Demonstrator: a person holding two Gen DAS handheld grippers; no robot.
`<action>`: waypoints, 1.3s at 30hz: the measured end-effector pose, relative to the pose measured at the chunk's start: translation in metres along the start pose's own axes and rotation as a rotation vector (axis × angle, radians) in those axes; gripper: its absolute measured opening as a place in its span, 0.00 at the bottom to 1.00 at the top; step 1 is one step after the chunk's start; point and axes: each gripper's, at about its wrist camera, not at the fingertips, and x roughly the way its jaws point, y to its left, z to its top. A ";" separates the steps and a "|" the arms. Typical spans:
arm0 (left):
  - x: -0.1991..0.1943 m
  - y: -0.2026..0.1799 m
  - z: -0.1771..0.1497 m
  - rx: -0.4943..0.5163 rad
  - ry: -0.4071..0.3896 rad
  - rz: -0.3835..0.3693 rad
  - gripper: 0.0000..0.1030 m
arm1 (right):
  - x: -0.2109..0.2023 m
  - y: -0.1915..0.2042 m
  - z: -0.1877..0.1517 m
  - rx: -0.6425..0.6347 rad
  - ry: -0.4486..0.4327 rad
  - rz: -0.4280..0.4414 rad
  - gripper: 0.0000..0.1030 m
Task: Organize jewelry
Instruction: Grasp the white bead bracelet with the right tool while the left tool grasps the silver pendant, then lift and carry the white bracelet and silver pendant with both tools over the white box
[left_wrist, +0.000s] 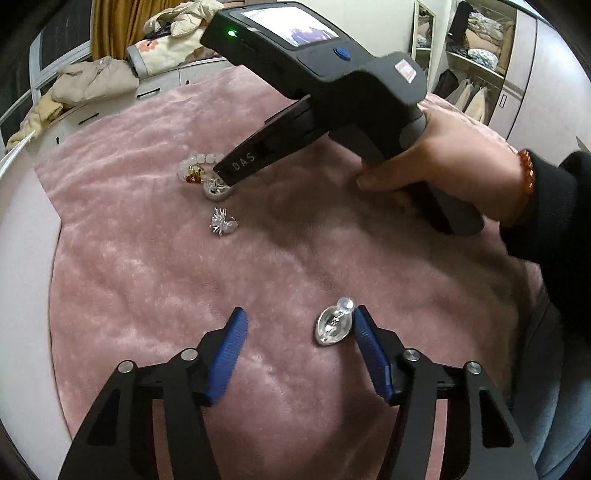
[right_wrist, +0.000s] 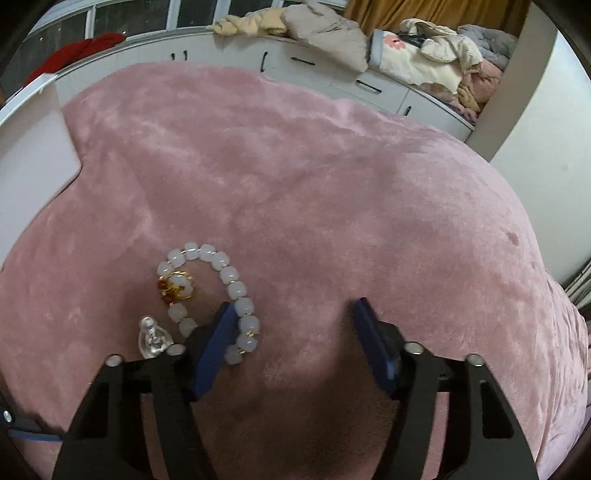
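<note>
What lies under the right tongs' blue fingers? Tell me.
A white bead bracelet lies on the pink blanket; the right tongs hang open above it, one finger covering part of its loop.

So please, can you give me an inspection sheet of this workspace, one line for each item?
Surface: pink plush blanket, wrinkled.
Job's things: white bead bracelet with gold and red charm; silver dish beside it; spiky silver ornament apart; oval silver piece near the left jaws.
Clutter: nothing seen on the blanket.
Grippers: left gripper open, empty; right gripper open, one finger over the bracelet.
Cables: nothing seen.
Surroundings: white cabinets with piled clothes; open wardrobe.
</note>
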 end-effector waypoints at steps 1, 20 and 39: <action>0.001 0.000 0.000 0.006 -0.001 0.000 0.60 | -0.001 0.003 0.000 -0.008 0.003 0.015 0.42; 0.000 0.004 0.000 0.013 -0.029 -0.042 0.23 | -0.012 -0.017 -0.009 0.201 0.040 0.350 0.10; -0.054 0.014 -0.005 -0.068 -0.097 0.087 0.23 | -0.089 -0.025 -0.014 0.270 -0.092 0.405 0.11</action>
